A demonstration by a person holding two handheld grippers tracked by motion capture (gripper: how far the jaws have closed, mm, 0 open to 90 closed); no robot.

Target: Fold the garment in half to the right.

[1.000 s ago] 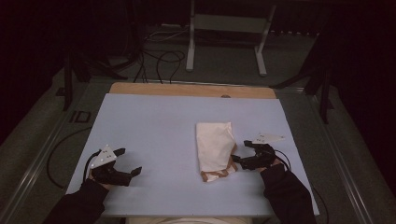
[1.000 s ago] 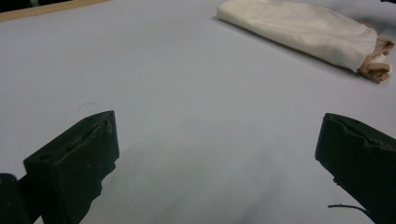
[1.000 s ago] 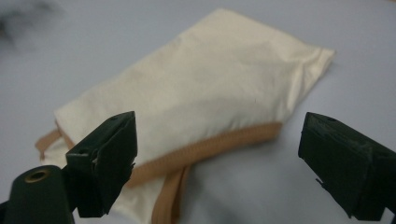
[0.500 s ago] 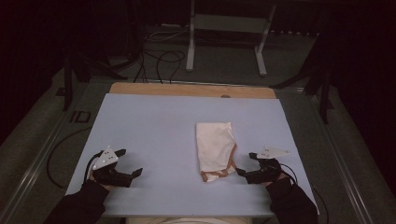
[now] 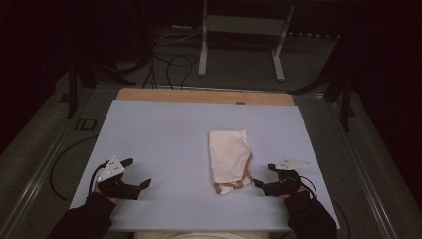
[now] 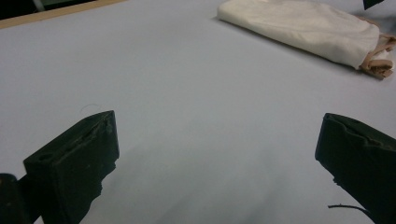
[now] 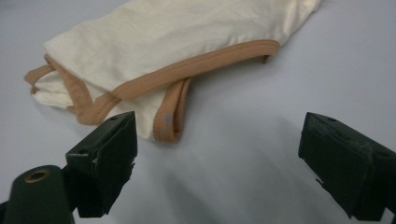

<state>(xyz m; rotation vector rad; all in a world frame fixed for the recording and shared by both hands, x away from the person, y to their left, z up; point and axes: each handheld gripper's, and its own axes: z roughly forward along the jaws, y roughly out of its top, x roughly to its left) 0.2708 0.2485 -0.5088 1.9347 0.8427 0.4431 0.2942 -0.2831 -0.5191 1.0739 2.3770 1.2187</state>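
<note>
High view: a pale blue mat (image 5: 164,139) covers the table, with a strip of bare wood (image 5: 199,95) along the far edge. A folded cream garment (image 5: 228,157) with tan trim lies flat on the mat, right of centre, its trimmed end toward the person.

Right gripper (image 5: 263,175): held low over the mat near the front edge, just right of the garment's near end. Jaws point toward the garment. Jaws are spread wide and hold nothing. A grey plate (image 5: 292,163) sits on top, and a cable (image 5: 311,185) trails from the rear. The hand and dark sleeve (image 5: 308,219) enter from the bottom edge.

Right gripper view: the garment (image 7: 177,42) lies ahead of the jaws, slightly left. The tan trim (image 7: 196,65) runs along the folded edge, and a loop of trim (image 7: 170,116) lies nearest the left jaw, close to it but apart. The right jaw stands over bare mat (image 7: 280,93). Nothing lies between the jaws.

Left gripper (image 5: 140,173): held low over the mat near the front left, well apart from the garment. Jaws are spread wide and hold nothing.

Left gripper view: bare mat (image 6: 187,116) lies between the jaws. The garment (image 6: 303,28) lies far off at upper right, its trimmed end at the right edge.
</note>
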